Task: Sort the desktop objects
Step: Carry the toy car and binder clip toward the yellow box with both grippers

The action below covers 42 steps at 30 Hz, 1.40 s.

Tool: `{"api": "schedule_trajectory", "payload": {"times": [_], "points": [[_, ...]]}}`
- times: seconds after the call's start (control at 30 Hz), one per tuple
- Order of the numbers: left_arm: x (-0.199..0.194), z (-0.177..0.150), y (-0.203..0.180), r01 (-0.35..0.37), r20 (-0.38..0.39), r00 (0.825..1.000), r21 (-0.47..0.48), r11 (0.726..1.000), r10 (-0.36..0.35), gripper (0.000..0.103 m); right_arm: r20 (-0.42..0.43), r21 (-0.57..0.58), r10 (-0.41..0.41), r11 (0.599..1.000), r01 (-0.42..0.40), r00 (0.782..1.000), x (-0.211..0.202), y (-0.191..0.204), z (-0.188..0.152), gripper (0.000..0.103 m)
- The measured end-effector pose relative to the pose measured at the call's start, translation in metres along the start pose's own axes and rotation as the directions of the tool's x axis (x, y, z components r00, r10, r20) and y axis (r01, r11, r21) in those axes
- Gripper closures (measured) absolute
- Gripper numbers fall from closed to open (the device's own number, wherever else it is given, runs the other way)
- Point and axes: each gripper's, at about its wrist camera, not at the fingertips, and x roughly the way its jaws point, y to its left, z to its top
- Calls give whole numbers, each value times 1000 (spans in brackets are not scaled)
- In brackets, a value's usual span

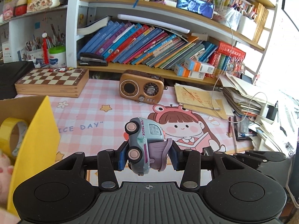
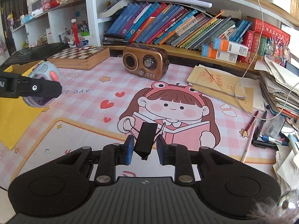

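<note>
My left gripper (image 1: pixel 147 158) is shut on a grey-and-purple toy truck (image 1: pixel 143 145) marked FUN TRUCK, tipped on its side above the pink desk mat (image 1: pixel 89 112). The truck (image 2: pixel 42 83) and the left gripper's finger (image 2: pixel 33 88) also show at the far left of the right wrist view, near a yellow cardboard box (image 2: pixel 16 110). My right gripper (image 2: pixel 145 150) is shut on a black binder clip (image 2: pixel 145 140) with silver wire handles, held above the mat (image 2: pixel 84 130). The box (image 1: pixel 35 130) holds a yellow tape roll (image 1: pixel 9 136).
A brown retro radio (image 1: pixel 142 88) and a wooden chessboard box (image 1: pixel 52 82) stand at the back of the desk. Bookshelves (image 1: pixel 149 44) rise behind. Stacked papers (image 1: pixel 241 93), pens (image 1: pixel 233 130) and a white cable (image 2: pixel 248 97) crowd the right side.
</note>
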Motion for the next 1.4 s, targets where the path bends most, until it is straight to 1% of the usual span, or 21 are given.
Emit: {"api": "schedule_trajectory", "payload": {"times": [0.37,0.5,0.67,1.0,1.17,1.4], "points": [[-44,-24,13,45,15,999,-10,999,-45,60,25,18,-15,1000,14,1000,-40,38,-13,79],[-66,-35,19,62,21,998,-2,998,-62,60,45,28,-14,1000,12,999,-62,56,-17,79],[-93,-51,36,72,19,997,-17,997,-72,60,62,30,-3,1000,1,998,-86,86,-25,79],[-147,-82,71,69,30,997,-38,997,-68,60,69,12,20,1000,-21,997,-125,148,-46,79],[-169,-101,86,59,31,998,-55,997,-57,60,63,6,36,999,-36,997,-141,175,-58,79],[-192,-116,104,47,42,998,-71,996,-44,60,67,-11,59,998,-59,996,-155,208,-69,79]]}}
